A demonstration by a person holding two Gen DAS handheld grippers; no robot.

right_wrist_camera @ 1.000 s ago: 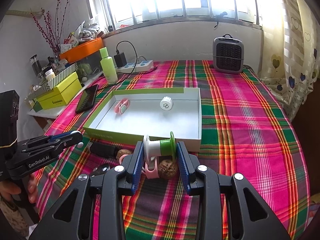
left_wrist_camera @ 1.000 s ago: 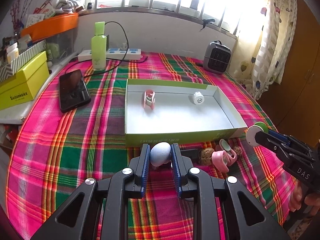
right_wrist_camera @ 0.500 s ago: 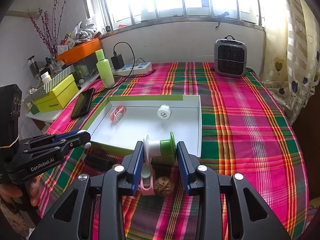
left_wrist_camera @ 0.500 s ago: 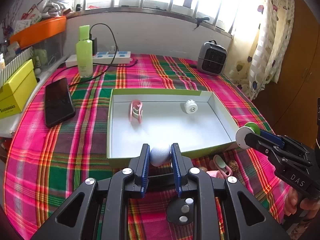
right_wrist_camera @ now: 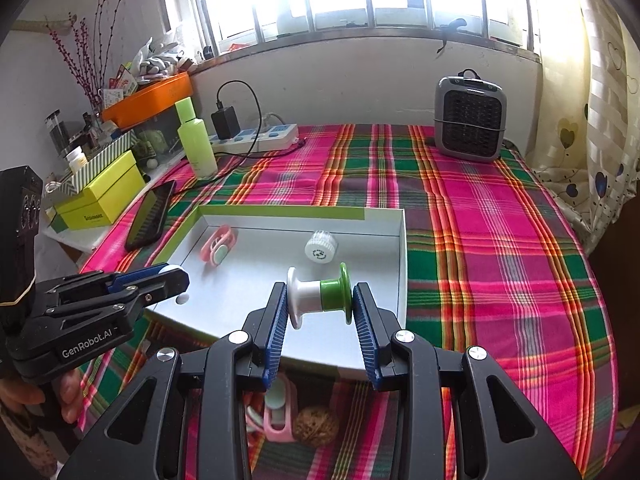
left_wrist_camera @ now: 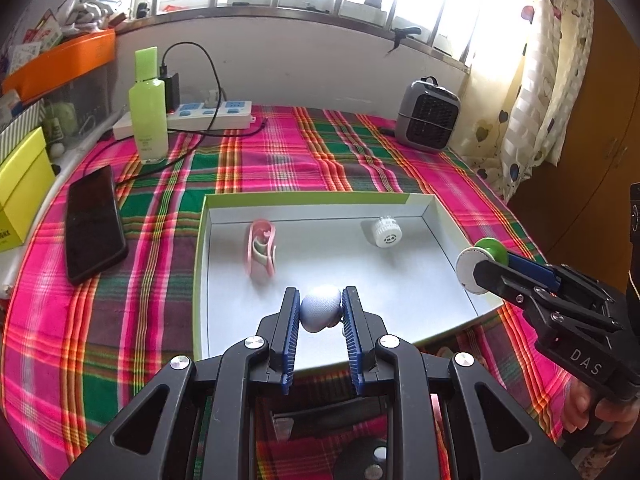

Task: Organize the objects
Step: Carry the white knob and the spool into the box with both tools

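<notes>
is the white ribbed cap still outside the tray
No, the white ribbed cap lies inside the tray, near its far wall.

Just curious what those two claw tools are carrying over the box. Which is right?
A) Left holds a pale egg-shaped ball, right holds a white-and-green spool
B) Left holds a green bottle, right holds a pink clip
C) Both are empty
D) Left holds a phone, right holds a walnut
A: the left gripper pinches the ball, and the right gripper clamps the spool, both over the box.
</notes>
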